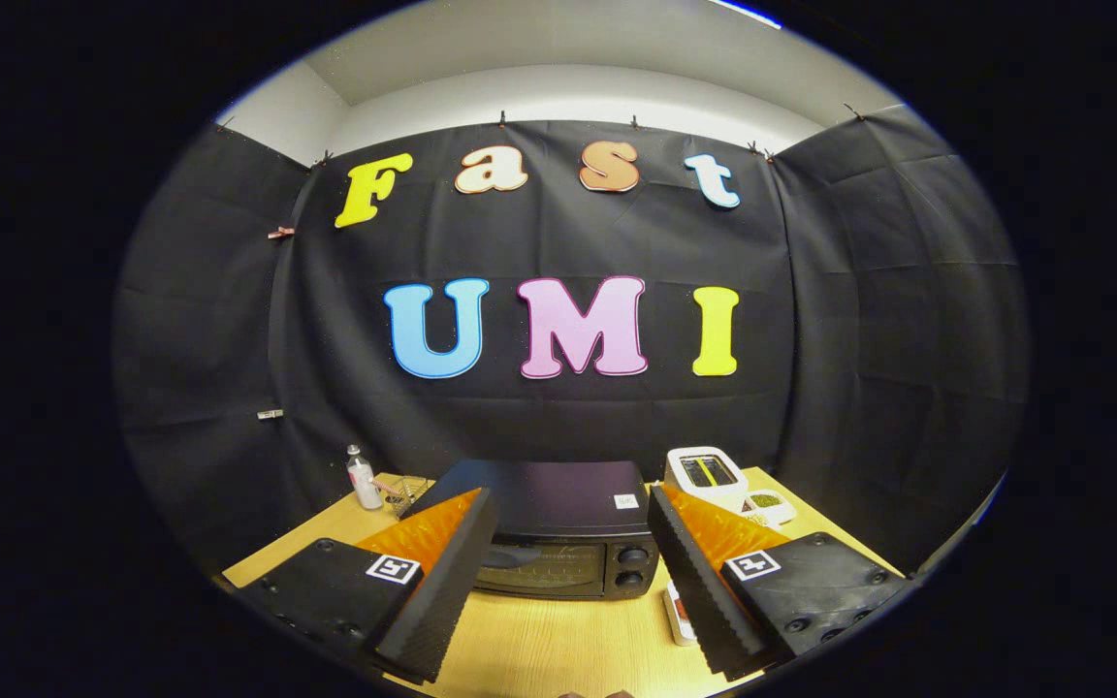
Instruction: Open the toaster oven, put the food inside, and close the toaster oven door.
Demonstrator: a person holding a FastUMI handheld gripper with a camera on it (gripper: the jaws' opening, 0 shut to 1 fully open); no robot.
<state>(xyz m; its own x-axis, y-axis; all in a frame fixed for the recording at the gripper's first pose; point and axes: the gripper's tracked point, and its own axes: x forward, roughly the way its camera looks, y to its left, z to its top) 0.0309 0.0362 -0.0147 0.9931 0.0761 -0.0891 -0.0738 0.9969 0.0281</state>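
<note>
On the wooden table (539,640), the toaster oven (558,543) sits door shut, so nothing's done yet: open, load, close all remain. Gripper (568,553) spread wide, empty, oven just ahead between the fingers. Food looks like the tray (680,616) right of the oven, partly hidden.

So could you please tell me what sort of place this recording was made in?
Most likely a staged recording booth, not a real kitchen: black cloth walls enclose a wooden table carrying a closed toaster oven and a small bottle. The hand-held gripper is open, its fingers either side of the oven.
</note>
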